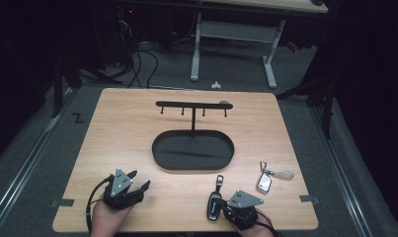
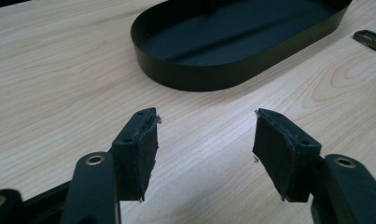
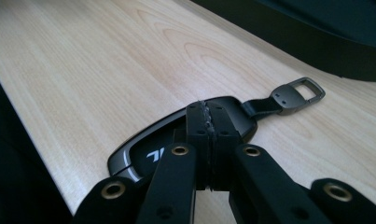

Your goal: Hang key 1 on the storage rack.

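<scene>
Closest to me, low in the high view, my right hand-held gripper (image 1: 221,205) sits at the bottom right of centre with its jaws pressed together and nothing clamped between them; in the right gripper view their tips (image 3: 207,112) hang right over the black car key (image 3: 176,144), whether touching it I cannot tell. That black car key (image 1: 215,202) lies on the bench (image 1: 117,128) near the front edge, its strap loop (image 3: 300,91) pointing up the frame toward the tray.

My left hand-held gripper (image 1: 137,180) is at the lower left, jaws standing apart over bare wood (nothing between the pads (image 2: 143,149)).

Mid-frame stands the black oval tray (image 1: 159,160) with its hook rack (image 1: 191,104) rising behind it. A silver car key (image 1: 264,182) with a pale tag lies to the right of the tray, well apart from the black one.
</scene>
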Available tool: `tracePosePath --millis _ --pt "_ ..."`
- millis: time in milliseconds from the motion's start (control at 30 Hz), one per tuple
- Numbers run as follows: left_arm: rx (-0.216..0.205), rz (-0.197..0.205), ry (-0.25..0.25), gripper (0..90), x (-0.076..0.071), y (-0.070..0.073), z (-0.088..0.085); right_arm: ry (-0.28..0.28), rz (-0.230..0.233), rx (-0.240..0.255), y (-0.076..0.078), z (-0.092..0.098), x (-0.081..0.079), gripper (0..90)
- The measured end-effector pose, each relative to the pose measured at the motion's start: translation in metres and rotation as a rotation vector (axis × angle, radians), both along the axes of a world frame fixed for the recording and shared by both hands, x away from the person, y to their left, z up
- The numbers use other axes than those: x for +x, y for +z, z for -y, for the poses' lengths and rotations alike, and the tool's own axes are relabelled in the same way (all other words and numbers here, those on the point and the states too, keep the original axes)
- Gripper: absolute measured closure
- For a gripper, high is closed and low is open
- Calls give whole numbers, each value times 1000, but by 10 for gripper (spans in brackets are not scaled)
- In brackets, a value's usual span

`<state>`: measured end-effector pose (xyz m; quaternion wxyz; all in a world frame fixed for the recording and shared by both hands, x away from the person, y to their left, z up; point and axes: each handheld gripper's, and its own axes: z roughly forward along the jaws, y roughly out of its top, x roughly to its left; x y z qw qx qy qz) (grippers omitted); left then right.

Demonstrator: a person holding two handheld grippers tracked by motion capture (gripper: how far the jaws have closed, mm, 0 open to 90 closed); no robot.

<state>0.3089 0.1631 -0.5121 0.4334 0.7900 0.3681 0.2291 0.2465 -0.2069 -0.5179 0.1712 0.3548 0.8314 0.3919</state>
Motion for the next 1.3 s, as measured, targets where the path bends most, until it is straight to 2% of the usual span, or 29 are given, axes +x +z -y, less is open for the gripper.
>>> tracePosePath --millis 267,433,600,767,967,1300 --pt "7 2 -13 396 5 0 8 -9 7 -3 -1 6 -5 895" --pt "8 3 -10 395 4 0 6 -44 13 -22 -1 16 -1 895" --pt "-1 2 -2 396 3 0 3 -65 11 -18 -1 22 3 894" --pt "-8 1 3 396 4 1 3 -58 -2 -2 1 22 -2 890" --pt "-13 8 -2 394 8 2 9 -54 -14 -17 -1 22 -9 891" --pt "-9 3 -17 393 12 1 13 -98 -21 -31 -5 34 -6 893"
